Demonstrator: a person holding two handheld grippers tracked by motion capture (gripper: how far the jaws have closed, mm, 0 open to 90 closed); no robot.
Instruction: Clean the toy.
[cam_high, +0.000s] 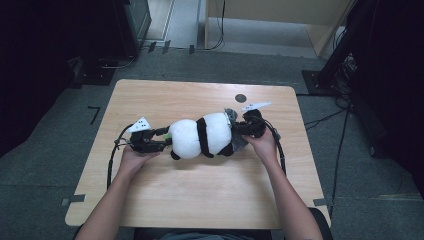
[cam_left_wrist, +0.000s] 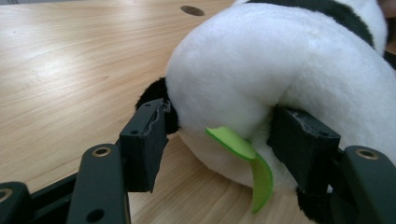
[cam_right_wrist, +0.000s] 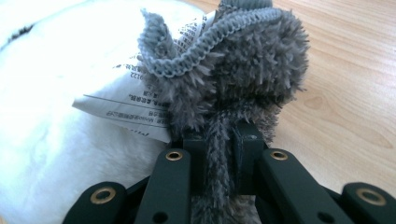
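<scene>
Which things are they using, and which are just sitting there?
Being used:
- toy panda
- grey fuzzy cloth, pinched by the right gripper
- left gripper, its jaws on either side of the panda's white end

Just there:
- dark round hole in the table

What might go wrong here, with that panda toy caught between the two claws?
The right gripper pinches only a thin fold of the grey fuzzy cloth, so a pull may slide it free. The left gripper straddles the plush panda's soft round end, with its pads at the fur; the plush could squash and pop out. The green felt leaf hangs between those jaws and may get snagged or bent.
</scene>
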